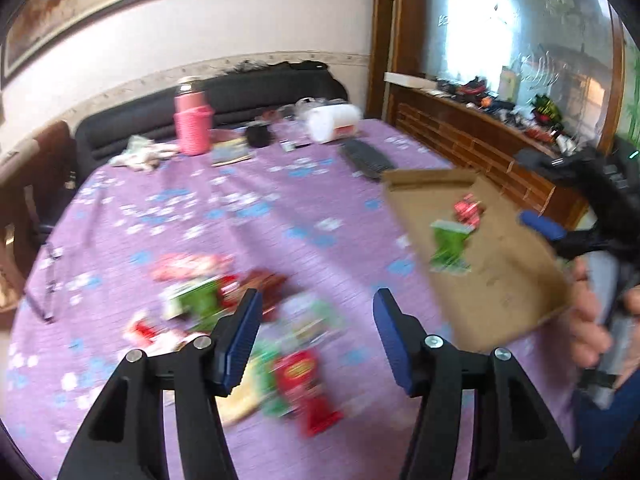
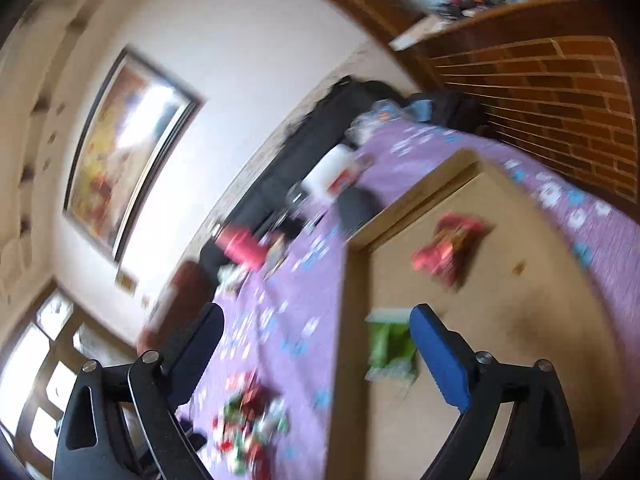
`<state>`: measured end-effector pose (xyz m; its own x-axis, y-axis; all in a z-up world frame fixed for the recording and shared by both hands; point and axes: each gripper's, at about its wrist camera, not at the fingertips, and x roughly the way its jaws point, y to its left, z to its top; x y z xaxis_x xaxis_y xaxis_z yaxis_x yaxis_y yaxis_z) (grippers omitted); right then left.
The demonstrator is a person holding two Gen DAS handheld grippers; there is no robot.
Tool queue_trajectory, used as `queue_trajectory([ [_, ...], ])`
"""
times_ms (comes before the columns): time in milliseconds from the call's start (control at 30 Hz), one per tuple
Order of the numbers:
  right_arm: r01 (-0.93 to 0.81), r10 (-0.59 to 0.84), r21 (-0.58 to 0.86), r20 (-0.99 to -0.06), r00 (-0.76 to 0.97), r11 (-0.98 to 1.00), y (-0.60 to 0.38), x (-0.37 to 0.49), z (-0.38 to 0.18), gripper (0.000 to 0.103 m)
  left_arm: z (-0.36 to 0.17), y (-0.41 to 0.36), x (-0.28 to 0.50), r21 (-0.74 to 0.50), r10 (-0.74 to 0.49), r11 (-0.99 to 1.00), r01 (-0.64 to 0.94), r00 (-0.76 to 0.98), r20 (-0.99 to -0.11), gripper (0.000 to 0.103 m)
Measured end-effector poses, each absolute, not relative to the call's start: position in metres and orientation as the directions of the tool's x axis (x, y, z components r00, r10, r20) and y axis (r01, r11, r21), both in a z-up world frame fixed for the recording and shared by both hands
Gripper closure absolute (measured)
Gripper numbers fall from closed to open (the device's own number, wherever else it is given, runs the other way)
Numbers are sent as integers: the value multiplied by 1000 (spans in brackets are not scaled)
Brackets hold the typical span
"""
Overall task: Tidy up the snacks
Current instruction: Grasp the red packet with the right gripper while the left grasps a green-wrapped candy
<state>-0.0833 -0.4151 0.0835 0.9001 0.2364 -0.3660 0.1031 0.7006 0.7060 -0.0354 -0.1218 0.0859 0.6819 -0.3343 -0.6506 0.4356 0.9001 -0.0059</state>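
Observation:
Several red and green snack packets (image 1: pixel 224 304) lie in a blurred pile on the purple tablecloth, seen too in the right wrist view (image 2: pixel 248 428). My left gripper (image 1: pixel 316 336) is open and empty just above the pile, over a red packet (image 1: pixel 308 384). A brown cardboard tray (image 1: pixel 480 256) is tilted above the table at the right, with a green packet (image 1: pixel 450 248) and a red packet (image 1: pixel 468 212) on it. My right gripper (image 2: pixel 316 352) is open, its jaws either side of the tray's edge (image 2: pixel 352 320); the green packet (image 2: pixel 390 348) and red packet (image 2: pixel 448 252) lie on the tray.
A pink flask (image 1: pixel 192 120), a white container (image 1: pixel 332 120), a black keyboard (image 1: pixel 366 158), a black cup (image 1: pixel 258 134) and papers stand at the table's far side. A dark sofa (image 1: pixel 240 92) lies behind. A brick-patterned wooden cabinet (image 1: pixel 480 148) runs along the right.

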Motion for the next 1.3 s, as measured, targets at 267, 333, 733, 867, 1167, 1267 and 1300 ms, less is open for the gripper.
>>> queue_trajectory([
  [267,-164,315,298,-579,752,940,-254,-86,88,0,50,-36,-30,-20,-241,950,312,691,-681,46],
  [333,-179,313,266,-648,694,947,-235,-81,83,0,44,-26,-24,-41,-233,958,283,692,-683,46],
  [733,-245,185,54,-815,550,968,-168,-51,44,41,47,11,-11,-175,-239,971,164,704,-668,49],
  [867,-237,173,54,-836,521,970,-159,-37,36,41,45,12,-9,-182,-243,970,162,692,-680,49],
  [1167,-203,200,110,-843,500,973,-176,-24,19,83,41,13,-7,-274,-349,937,218,634,-690,54],
  [1267,-169,204,133,-821,534,977,-191,-26,22,83,42,6,-9,-288,-387,922,258,623,-680,54],
  [1300,-154,213,153,-807,550,976,-198,-27,23,83,43,1,-12,-290,-411,911,292,614,-674,54],
])
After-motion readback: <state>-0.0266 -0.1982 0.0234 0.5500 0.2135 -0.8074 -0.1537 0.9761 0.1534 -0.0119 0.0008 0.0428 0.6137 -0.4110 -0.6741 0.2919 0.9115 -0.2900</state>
